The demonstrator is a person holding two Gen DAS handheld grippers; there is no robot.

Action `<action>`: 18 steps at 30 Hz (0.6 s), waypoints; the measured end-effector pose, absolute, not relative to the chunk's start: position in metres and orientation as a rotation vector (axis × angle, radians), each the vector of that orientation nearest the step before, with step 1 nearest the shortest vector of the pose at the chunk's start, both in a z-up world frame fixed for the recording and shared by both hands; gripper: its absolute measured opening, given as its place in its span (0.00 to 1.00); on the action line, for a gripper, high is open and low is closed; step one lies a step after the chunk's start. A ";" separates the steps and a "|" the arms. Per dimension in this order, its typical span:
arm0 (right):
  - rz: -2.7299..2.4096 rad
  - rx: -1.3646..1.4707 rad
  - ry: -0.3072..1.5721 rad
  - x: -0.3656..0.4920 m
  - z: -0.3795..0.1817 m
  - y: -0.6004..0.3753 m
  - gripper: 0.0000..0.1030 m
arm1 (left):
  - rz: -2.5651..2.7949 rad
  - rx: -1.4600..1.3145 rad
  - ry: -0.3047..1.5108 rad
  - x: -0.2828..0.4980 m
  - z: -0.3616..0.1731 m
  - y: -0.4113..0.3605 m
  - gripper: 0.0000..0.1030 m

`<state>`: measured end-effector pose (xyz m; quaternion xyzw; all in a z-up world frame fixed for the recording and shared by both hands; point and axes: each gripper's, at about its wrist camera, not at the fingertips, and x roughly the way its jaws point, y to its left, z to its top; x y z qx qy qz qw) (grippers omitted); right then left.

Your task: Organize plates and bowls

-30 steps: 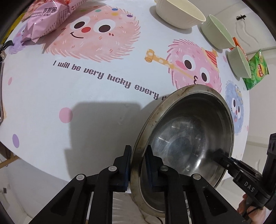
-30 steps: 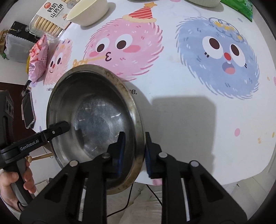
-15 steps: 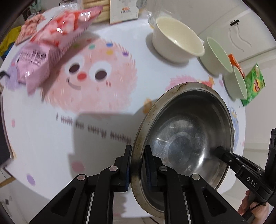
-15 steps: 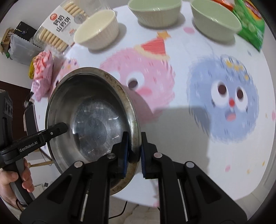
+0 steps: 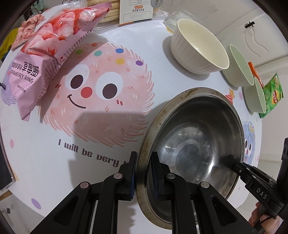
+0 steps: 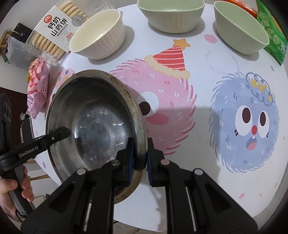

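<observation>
- You are carrying the wide, stained stainless-steel bowl (image 5: 196, 144) above the cartoon-printed white bench (image 5: 45, 144), near edge.
- Left tongs (image 5: 144, 172) are pinching its left rim; right tongs (image 6: 139, 158) are pinching the opposite rim.
- Next, I judge, you are needing a level set-down near the cream ribbed bowl (image 6: 98, 34) and two pale-green bowls (image 6: 172, 14), far side.
</observation>
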<state>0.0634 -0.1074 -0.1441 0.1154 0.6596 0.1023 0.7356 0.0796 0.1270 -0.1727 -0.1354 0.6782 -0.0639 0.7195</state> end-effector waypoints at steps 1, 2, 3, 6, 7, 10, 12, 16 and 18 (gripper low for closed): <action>0.222 0.260 1.452 0.064 -0.144 -0.107 0.14 | -0.140 -0.307 1.500 0.078 -0.173 0.127 0.15; 0.219 0.266 1.454 0.064 -0.144 -0.108 0.15 | -0.138 -0.313 1.499 0.078 -0.173 0.129 0.17; 0.210 0.274 1.448 0.063 -0.142 -0.110 0.15 | -0.131 -0.314 1.499 0.077 -0.172 0.132 0.19; 0.200 0.286 1.426 0.063 -0.133 -0.116 0.20 | -0.111 -0.294 1.482 0.070 -0.166 0.143 0.51; 0.190 0.293 1.416 0.061 -0.128 -0.120 0.26 | -0.112 -0.302 1.467 0.067 -0.162 0.147 0.69; 0.151 0.347 1.381 0.059 -0.111 -0.135 0.64 | -0.127 -0.337 1.397 0.063 -0.144 0.159 0.84; 0.149 0.397 1.359 0.058 -0.100 -0.144 0.85 | -0.128 -0.335 1.360 0.062 -0.130 0.164 0.89; 0.173 0.488 1.366 0.064 -0.085 -0.154 0.99 | -0.156 -0.395 1.319 0.071 -0.107 0.171 1.00; 0.164 0.519 1.350 0.069 -0.077 -0.155 0.99 | -0.168 -0.411 1.319 0.080 -0.099 0.171 1.00</action>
